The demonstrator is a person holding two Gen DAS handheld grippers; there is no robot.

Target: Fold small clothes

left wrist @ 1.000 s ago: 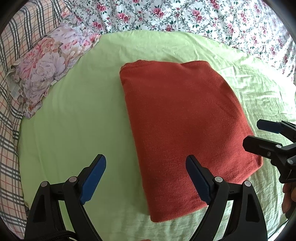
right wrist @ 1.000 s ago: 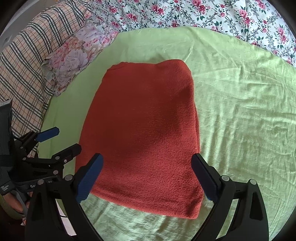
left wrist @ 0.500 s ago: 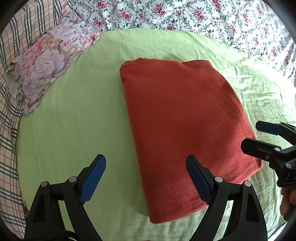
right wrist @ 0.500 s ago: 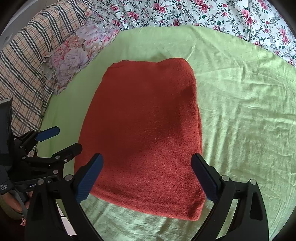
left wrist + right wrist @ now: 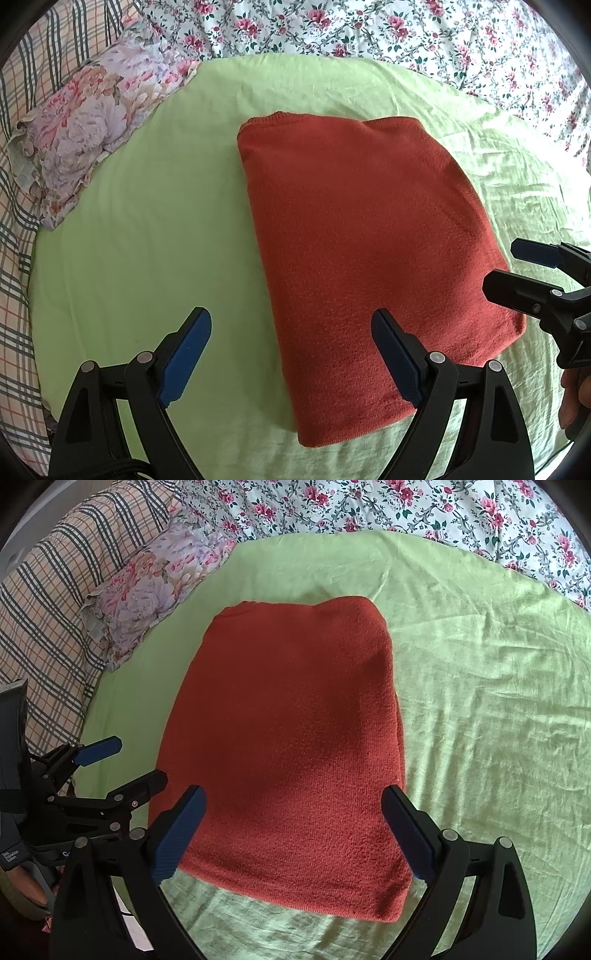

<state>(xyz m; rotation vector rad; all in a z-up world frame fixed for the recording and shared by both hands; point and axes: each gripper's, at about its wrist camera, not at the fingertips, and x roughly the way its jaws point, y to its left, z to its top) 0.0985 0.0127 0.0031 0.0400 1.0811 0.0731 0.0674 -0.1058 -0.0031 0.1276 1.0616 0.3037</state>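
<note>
Now | folded red garment (image 5: 362, 251) flat on green sheet (image 5: 147, 221) | jaws apart, empty

Both views slightly closer to the folded red garment (image 5: 362, 258), marginally lower.

Left wrist view looks forward and down along its fingers from the near left, above the green sheet (image 5: 147, 221). Right wrist view does likewise from the near right. Both share the folded red garment (image 5: 362, 240) (image 5: 288, 738), floral pillow (image 5: 96, 129) (image 5: 155, 579) — each also catches the other gripper at its edge.
</note>
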